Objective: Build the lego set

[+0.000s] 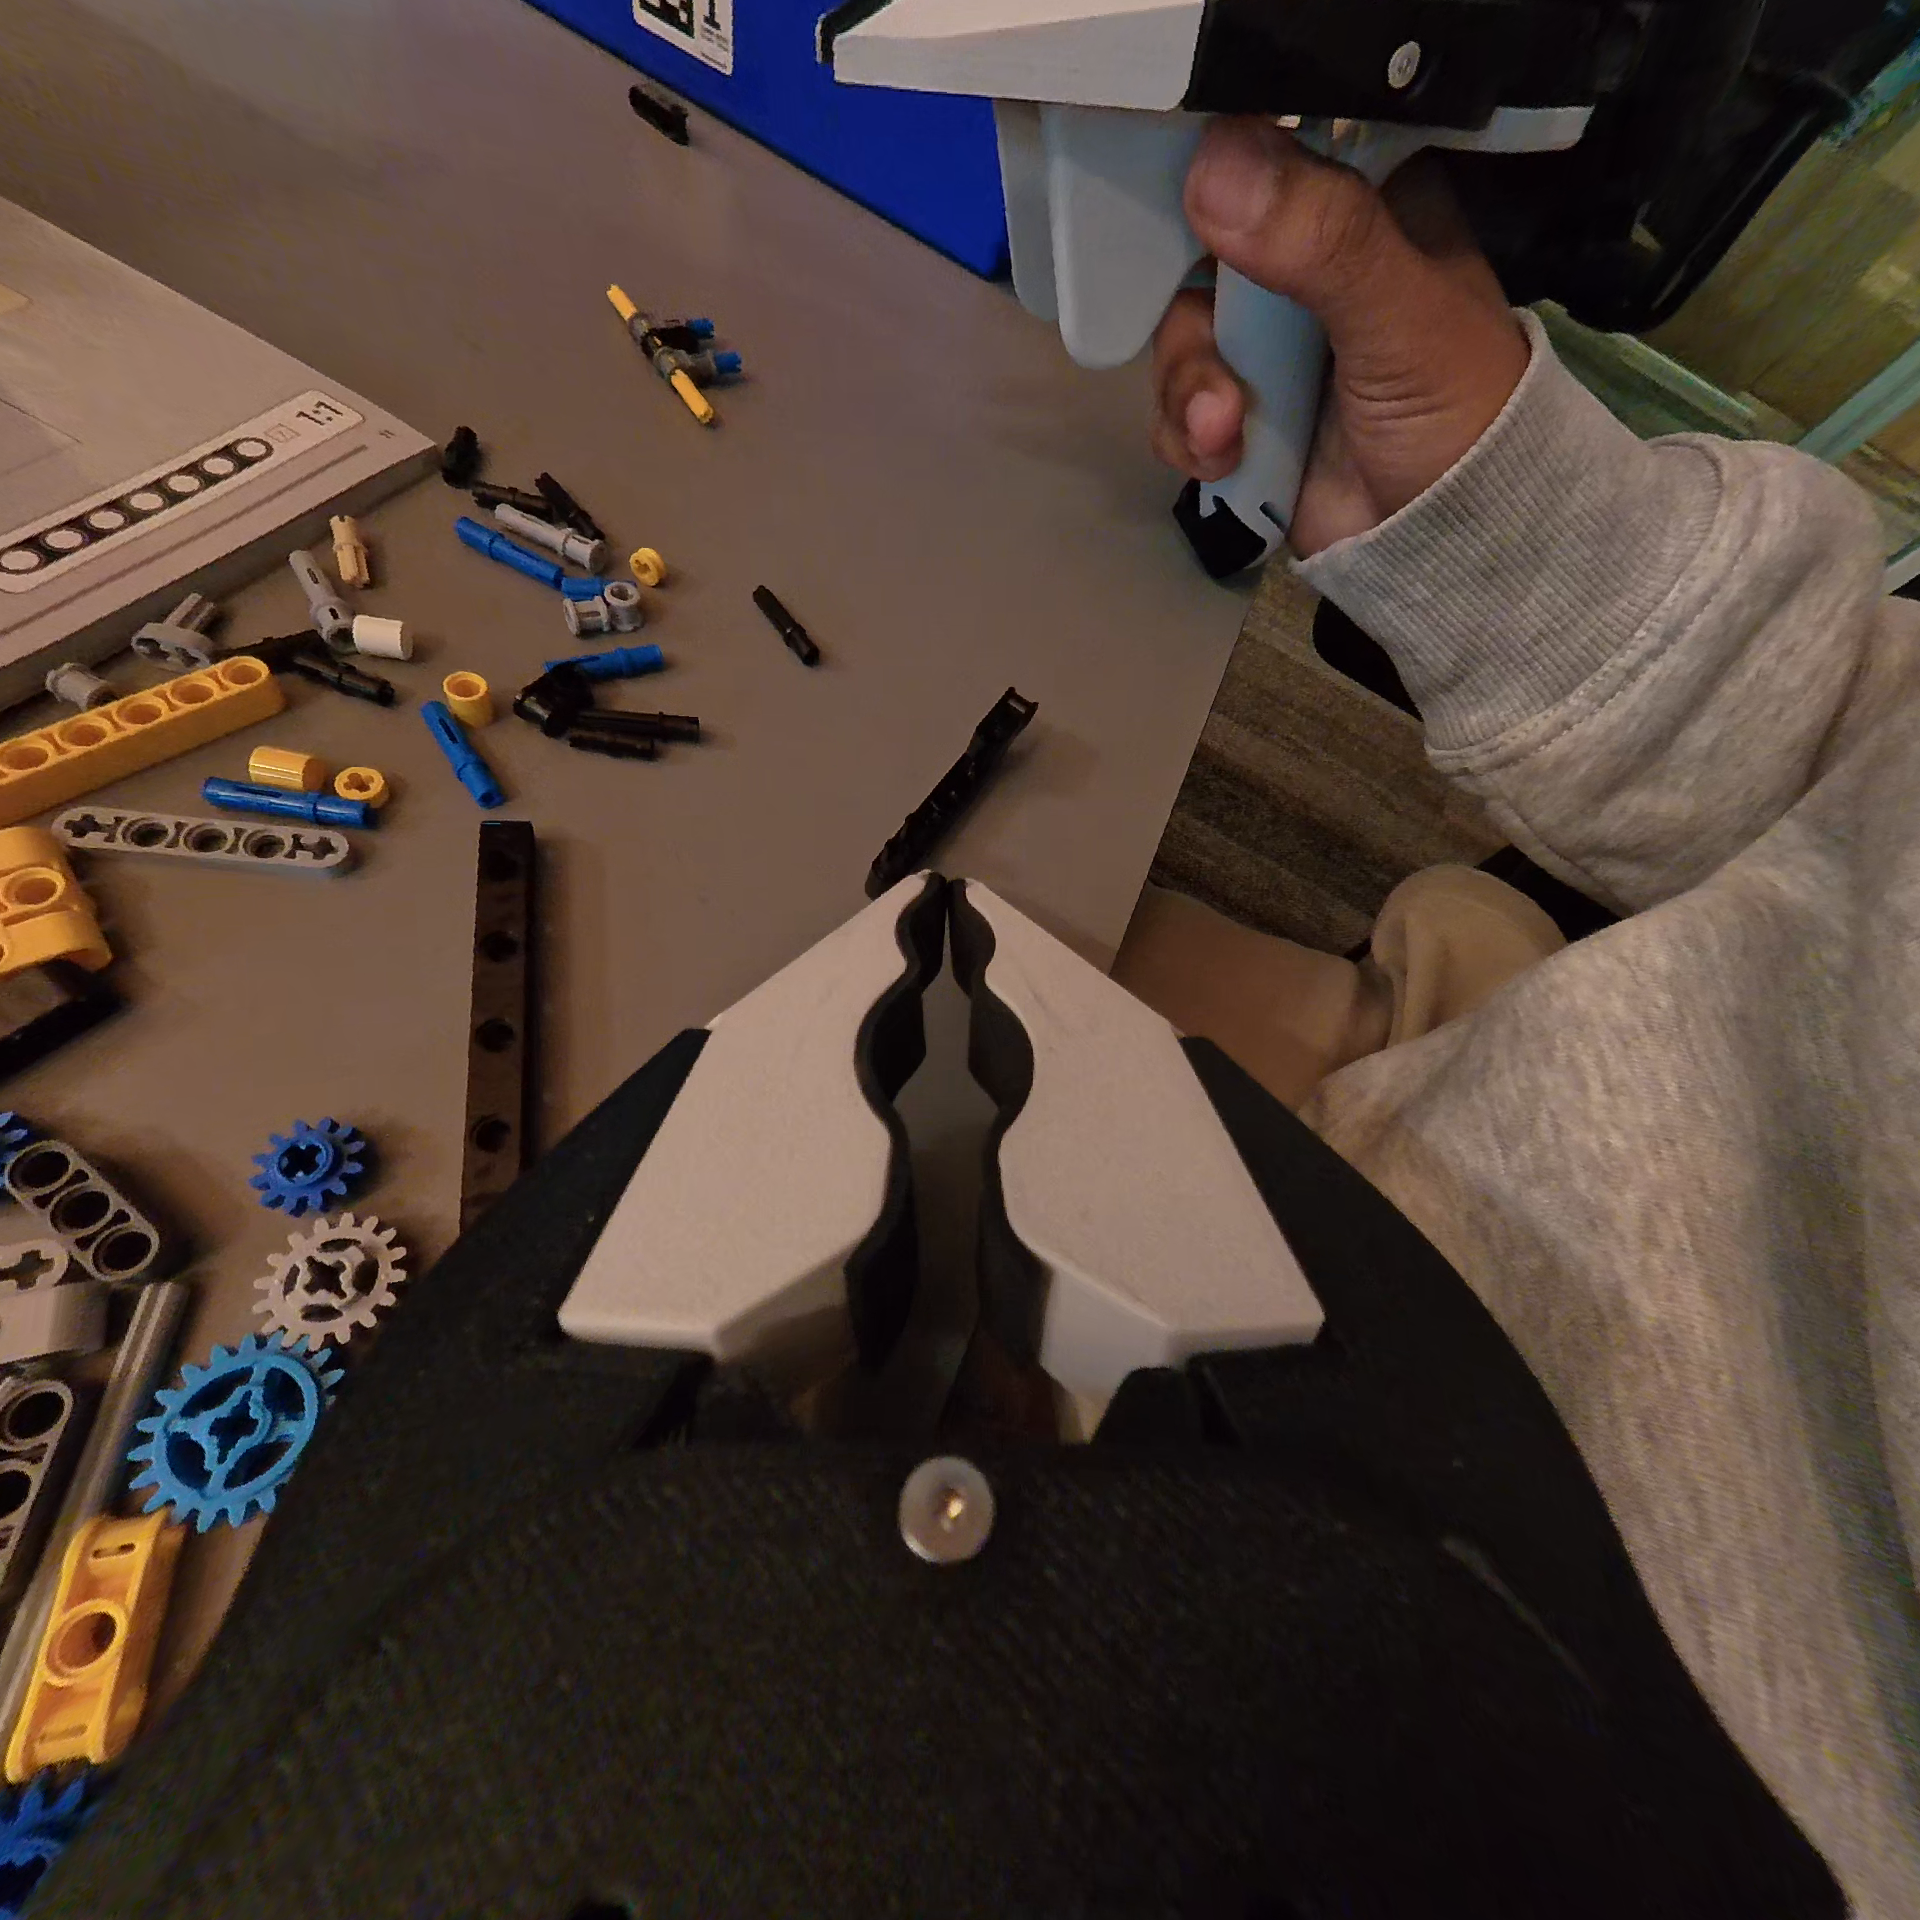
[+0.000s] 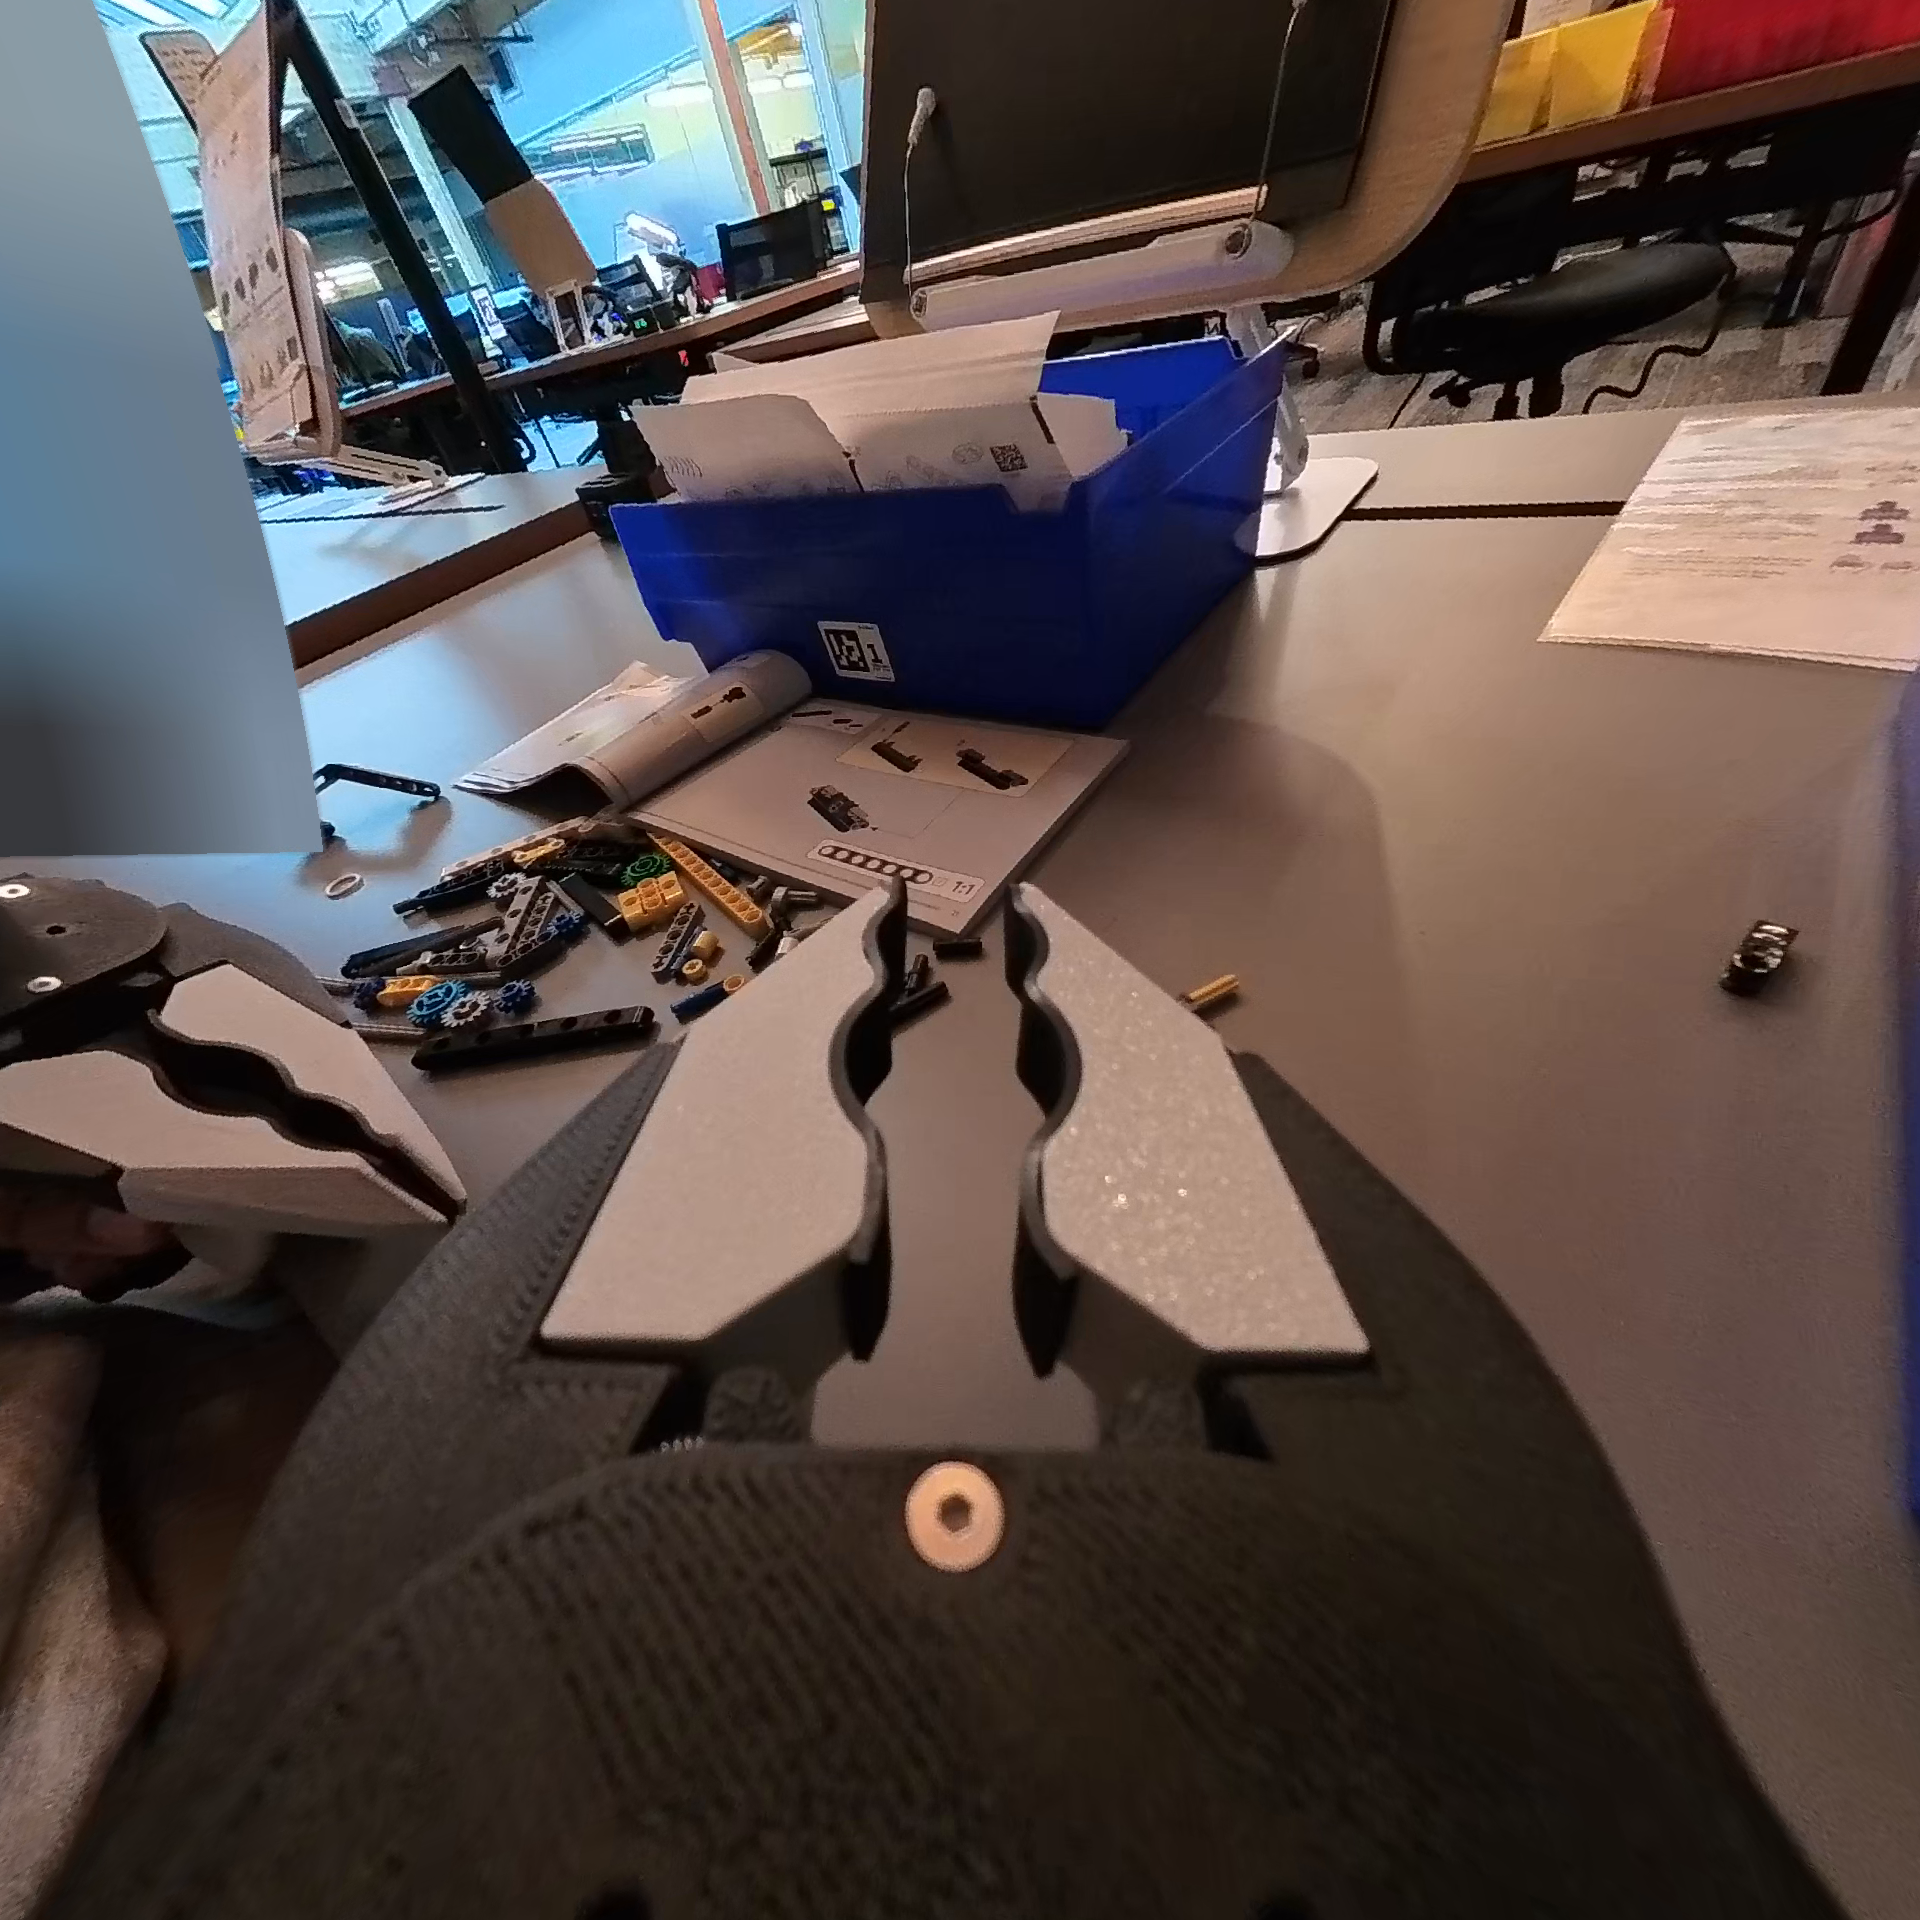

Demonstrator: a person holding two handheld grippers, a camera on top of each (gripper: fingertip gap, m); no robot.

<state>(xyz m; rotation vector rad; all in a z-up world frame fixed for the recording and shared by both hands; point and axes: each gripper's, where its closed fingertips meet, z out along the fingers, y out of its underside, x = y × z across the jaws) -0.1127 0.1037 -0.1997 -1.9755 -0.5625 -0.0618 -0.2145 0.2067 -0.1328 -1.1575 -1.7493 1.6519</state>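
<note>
1. Lego pieces (image 1: pixel 312 727) lie loose in a heap on the grey tabletop (image 1: pixel 883 499). In the left wrist view the heap is to the left of the left hand-held gripper (image 1: pixel 945 891). In the right wrist view the heap (image 2: pixel 582 935) is ahead and to the left of the right hand-held gripper (image 2: pixel 951 914).
2. The blue bin (image 2: pixel 935 613) sits far ahead of the right hand-held gripper. It has white papers (image 2: pixel 883 436) inside.
3. The open instruction booklet (image 2: pixel 894 800) lies flat between the blue bin and the right hand-held gripper, right next to the heap.
4. The left hand-held gripper is pinched closed. Its two tips touch and hold nothing. It is over the near edge of the tabletop.
5. The right hand-held gripper is spread apart with a clear gap. It holds nothing. A person's hand (image 1: pixel 1351 343) in a grey sleeve (image 1: pixel 1610 644) grips its handle.
6. A long black beam (image 1: pixel 501 1018) lies just left of the left hand-held gripper.
7. A yellow beam (image 1: pixel 135 732) with holes lies farther left, near the booklet.
8. A thin black bent piece (image 1: pixel 951 795) lies right in front of the left tips, near the tabletop edge.
9. A big blue gear (image 1: pixel 234 1429), a grey gear (image 1: pixel 330 1280) and a small blue gear (image 1: pixel 309 1166) sit close together, left of the left hand-held gripper.
10. A small yellow stick with blue and black bits (image 1: pixel 675 348) lies alone, ahead of the left hand-held gripper.
11. A tiny black pin (image 1: pixel 787 625) lies by itself, between that stick and the left tips.
</note>
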